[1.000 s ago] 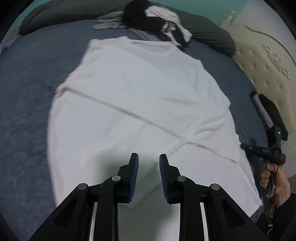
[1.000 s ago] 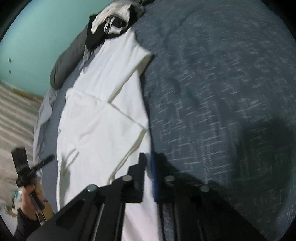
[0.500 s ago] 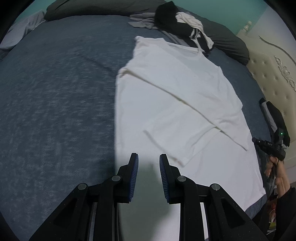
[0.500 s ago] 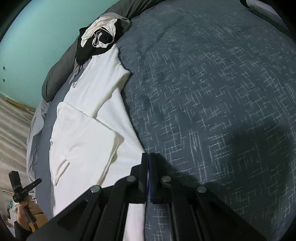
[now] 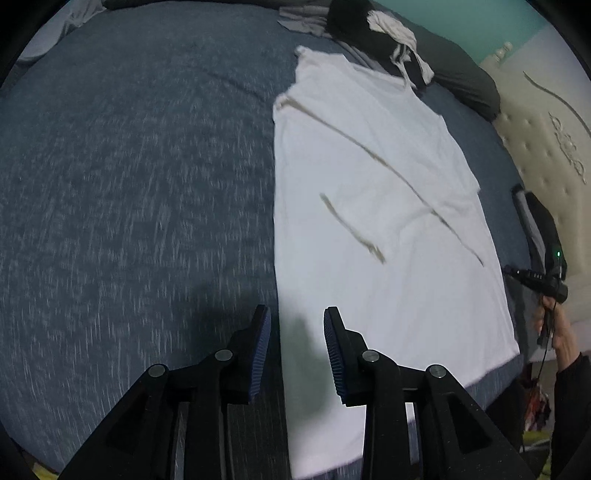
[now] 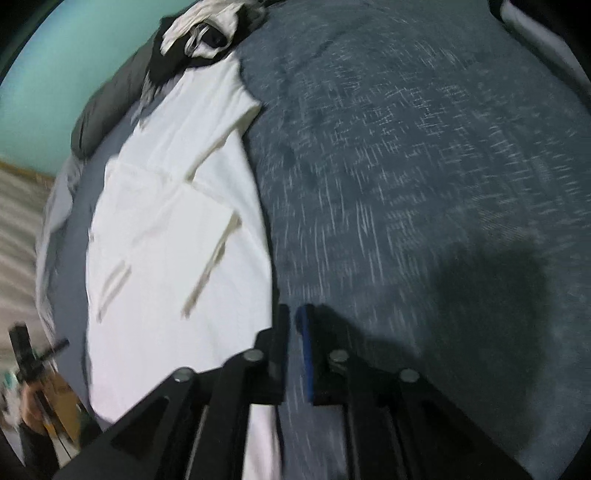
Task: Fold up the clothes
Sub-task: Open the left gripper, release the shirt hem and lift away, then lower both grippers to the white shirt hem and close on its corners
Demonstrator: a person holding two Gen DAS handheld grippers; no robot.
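— Looking down my left gripper (image 5: 297,325), what lies nearest?

— My jaws are opening, nothing pinched between them. Through the gap I see the straight folded edge of the white T-shirt (image 5: 376,206), lying flat on the blue-grey bedspread (image 5: 129,166). Beyond it, by the collar, sits a pile of black and white clothes (image 5: 373,33) against a dark grey pillow (image 5: 458,70).

— And from the right side?

— My right gripper (image 6: 291,325) is opening too, only slightly apart, empty, just beside the T-shirt's (image 6: 162,229) other long edge. This view alone shows the turquoise wall (image 6: 66,70) and striped floor (image 6: 18,206).

— What does the left view add?

— A cream tufted headboard (image 5: 546,144), and my right hand (image 5: 557,328) gripping its handle.
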